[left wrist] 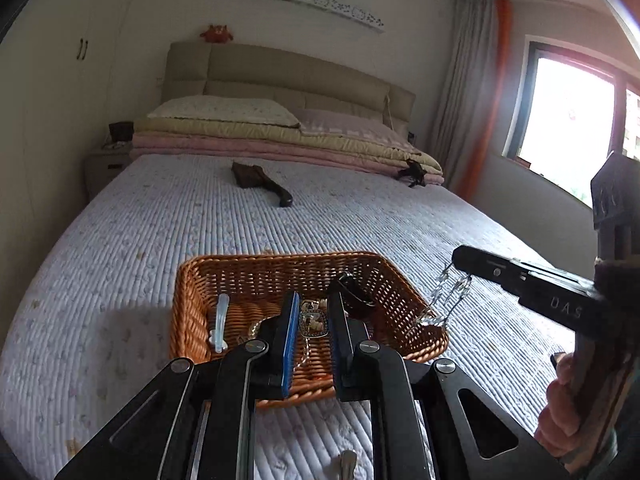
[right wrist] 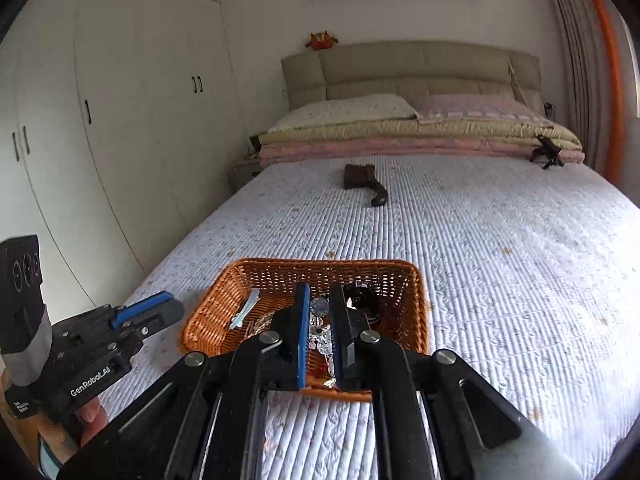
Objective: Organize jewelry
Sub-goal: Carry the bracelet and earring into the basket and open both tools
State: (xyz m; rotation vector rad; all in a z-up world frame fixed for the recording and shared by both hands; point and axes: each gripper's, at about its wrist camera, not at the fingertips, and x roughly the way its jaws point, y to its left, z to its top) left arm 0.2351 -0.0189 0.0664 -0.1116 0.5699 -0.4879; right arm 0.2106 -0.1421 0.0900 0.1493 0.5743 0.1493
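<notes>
A wicker basket sits on the quilted bed, already holding a pale translucent clip at its left, a jewelled pendant in the middle and a dark piece toward the right. The left gripper hovers over the basket, fingers parted and grasping nothing. At right, the right gripper pinches a sparkling silver chain that hangs straight down, its lower end draped at the basket's right rim. The right hand is the nearer one: the chain appears to need only a small carry leftward over the rim before release.
</notes>
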